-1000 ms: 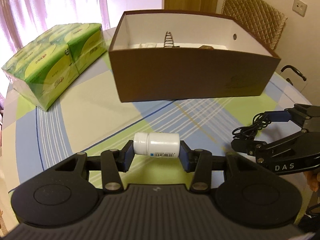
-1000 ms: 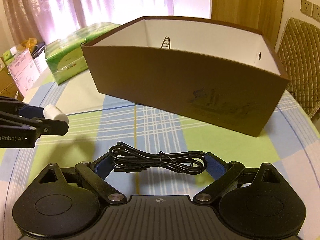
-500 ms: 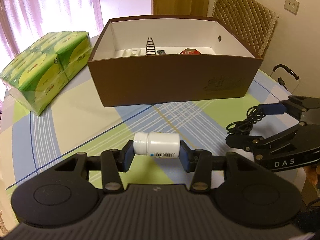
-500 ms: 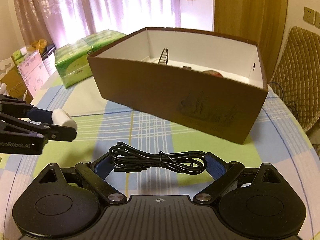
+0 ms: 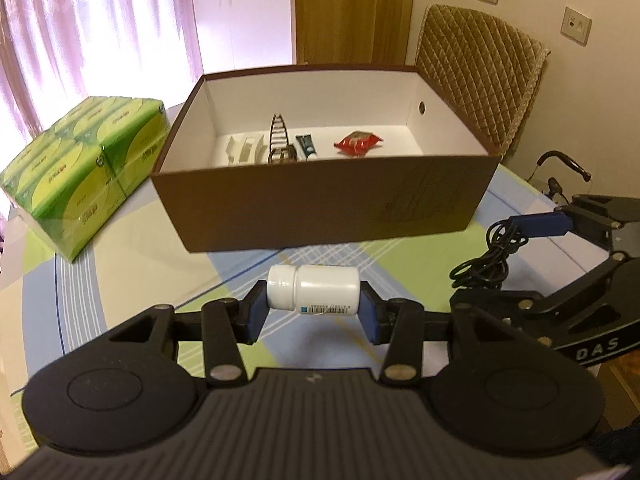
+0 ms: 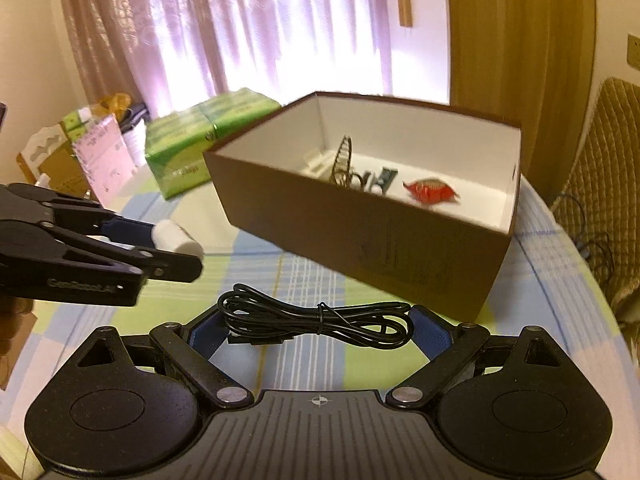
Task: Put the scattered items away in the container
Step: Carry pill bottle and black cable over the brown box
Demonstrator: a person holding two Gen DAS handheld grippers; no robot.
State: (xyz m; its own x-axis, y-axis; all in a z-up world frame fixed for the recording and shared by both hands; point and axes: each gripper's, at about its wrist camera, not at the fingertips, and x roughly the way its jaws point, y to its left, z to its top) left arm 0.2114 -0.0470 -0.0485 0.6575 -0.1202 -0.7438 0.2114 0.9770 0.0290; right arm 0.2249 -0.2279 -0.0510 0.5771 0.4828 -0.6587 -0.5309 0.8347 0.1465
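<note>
Left tool grips a white pill bottle endwise, cap against one blue pad and base against the other; the bottle lies horizontal at the lower centre of the left wrist frame, clear of the tabletop. Right tool is closed on a coiled black cable, which spans the gap between its pads at the lower centre of the right wrist frame.

Container status: the brown box stands open in mid-frame, beyond both tools. Its floor already carries a red packet, a small dark tube, a white plastic piece and a dark ladder-like object — all grouped toward the left and centre of the interior, with bare floor at the right.

Progress assessment: part of the tidying appears complete. Two items are lifted but neither is over the rim yet — carry and release remain for both. No further loose item is visible on the checked cloth. A green tissue pack sits at the left of the frame, beside the box; whether it counts as clutter cannot be determined.
</note>
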